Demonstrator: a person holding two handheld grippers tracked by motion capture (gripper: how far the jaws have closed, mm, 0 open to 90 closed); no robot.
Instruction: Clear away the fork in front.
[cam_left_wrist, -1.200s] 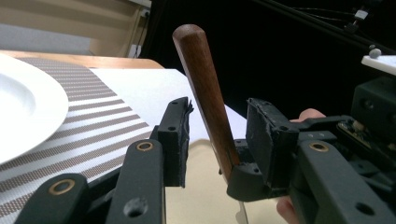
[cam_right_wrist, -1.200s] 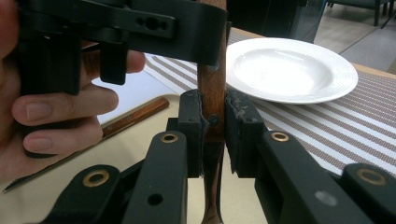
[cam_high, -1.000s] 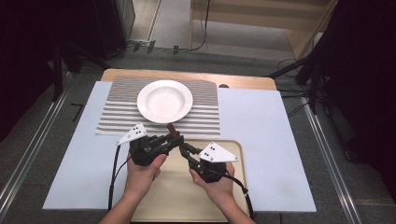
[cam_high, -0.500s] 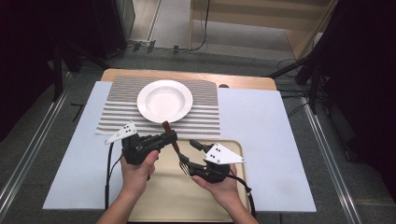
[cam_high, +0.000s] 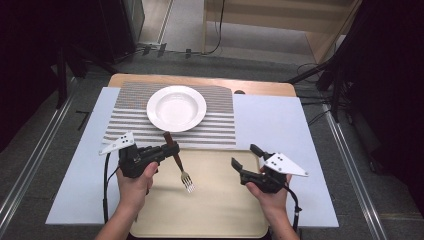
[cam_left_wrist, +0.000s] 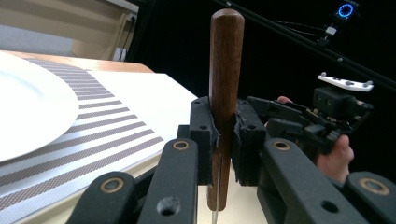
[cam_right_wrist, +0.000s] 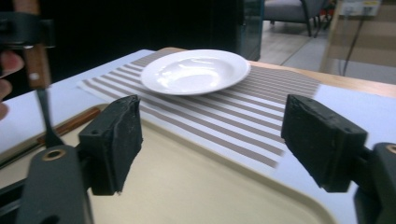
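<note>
— Above the tray (cam_high: 215, 220), who has the fork (cam_high: 179, 164) now?

— The left gripper (cam_high: 162, 151), clamped on its wooden handle, tines hanging toward the tray. The right gripper (cam_high: 245, 159) has let go; its jaws have just been opening, empty, and it has backed off.

— So the handover's done?

— Probably. The plate (cam_high: 176, 107) lies beyond.

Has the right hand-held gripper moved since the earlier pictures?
Yes. The right hand-held gripper, jaws just opened and empty, has moved rightward, away from the fork, toward the tray's right edge.
</note>
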